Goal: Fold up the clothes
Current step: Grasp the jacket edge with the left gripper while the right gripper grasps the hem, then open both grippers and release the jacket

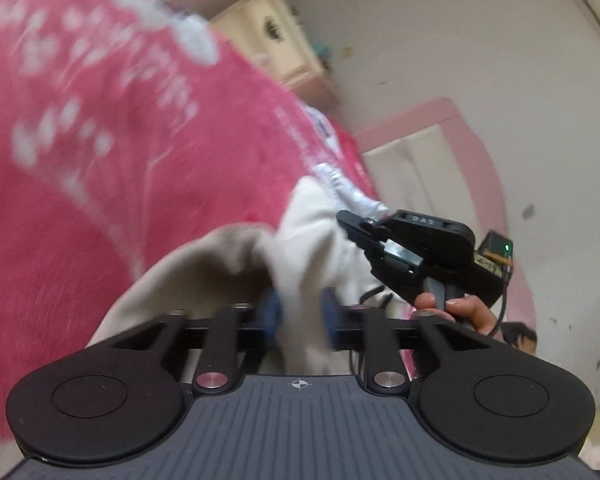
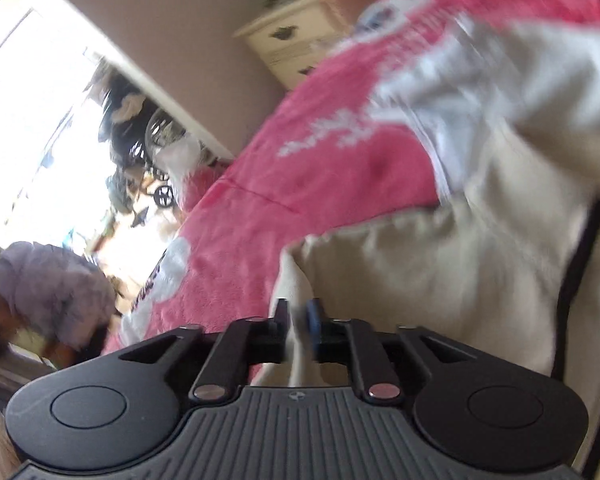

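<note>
Cream garment [image 1: 312,236], bunched on the pink blanket [image 1: 100,160] near the blanket's edge. Left gripper [image 1: 300,312] is clamped on a fold of it; right gripper [image 2: 300,320] likewise pinches cloth between its blue pads [image 2: 313,316]. The fabric looks light, soft and limp (it will sag between holds); best taken at hems or corners.

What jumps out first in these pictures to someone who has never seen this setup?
A bright pink blanket with white lettering fills most of both views. On it lies a cream garment, with cloth bunched between the fingers of the left tool and the right tool. A cream dresser stands behind.
</note>
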`<state>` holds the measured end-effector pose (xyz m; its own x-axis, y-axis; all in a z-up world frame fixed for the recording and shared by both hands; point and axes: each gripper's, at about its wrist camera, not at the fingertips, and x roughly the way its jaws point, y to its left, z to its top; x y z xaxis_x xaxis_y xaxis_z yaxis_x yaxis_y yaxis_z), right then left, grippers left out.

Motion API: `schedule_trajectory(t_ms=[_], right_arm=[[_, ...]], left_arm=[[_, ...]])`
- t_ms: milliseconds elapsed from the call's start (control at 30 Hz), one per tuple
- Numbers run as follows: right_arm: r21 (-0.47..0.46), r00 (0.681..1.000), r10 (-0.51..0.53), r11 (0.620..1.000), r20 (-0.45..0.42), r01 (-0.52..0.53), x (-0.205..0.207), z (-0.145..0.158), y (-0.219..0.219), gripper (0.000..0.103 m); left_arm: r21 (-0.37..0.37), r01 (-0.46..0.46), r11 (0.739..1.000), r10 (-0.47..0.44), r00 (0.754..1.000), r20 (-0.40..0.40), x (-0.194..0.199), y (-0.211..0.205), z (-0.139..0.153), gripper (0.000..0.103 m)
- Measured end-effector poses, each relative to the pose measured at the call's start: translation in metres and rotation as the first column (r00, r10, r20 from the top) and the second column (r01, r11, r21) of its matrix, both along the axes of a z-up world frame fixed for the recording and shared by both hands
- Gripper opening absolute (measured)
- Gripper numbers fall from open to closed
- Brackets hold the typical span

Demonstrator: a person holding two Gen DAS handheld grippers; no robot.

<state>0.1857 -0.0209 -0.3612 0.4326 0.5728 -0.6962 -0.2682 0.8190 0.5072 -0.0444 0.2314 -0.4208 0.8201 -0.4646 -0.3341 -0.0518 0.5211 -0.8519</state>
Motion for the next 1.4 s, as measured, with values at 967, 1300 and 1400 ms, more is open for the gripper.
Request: schedule_trajectory(t_ms=[967,1300,1400], right_arm=[[-0.257,0.962,0.255,0.940,0.101,-0.222,0.043,-0.042,0.105,0.005],[0.002,0.990,0.009,1.000,0.138,-0.010,0.057,0.000,0.050,0.026],[0.026,0.985,0.051,0.998,0.165,-0.056,0.034,0.037,0.024,0.026]], left_arm=[[0.119,-0.140,0.983,0.142,0.990,-0.008,0.012,0.015,-0.031,0.012],[0.044,-0.150,0.988,0.151,0.989,-0.001,0.007,0.030,-0.033,0.015],[0.041,-0.187,0.981,0.188,0.982,-0.005,0.005,0.037,-0.032,0.015]])
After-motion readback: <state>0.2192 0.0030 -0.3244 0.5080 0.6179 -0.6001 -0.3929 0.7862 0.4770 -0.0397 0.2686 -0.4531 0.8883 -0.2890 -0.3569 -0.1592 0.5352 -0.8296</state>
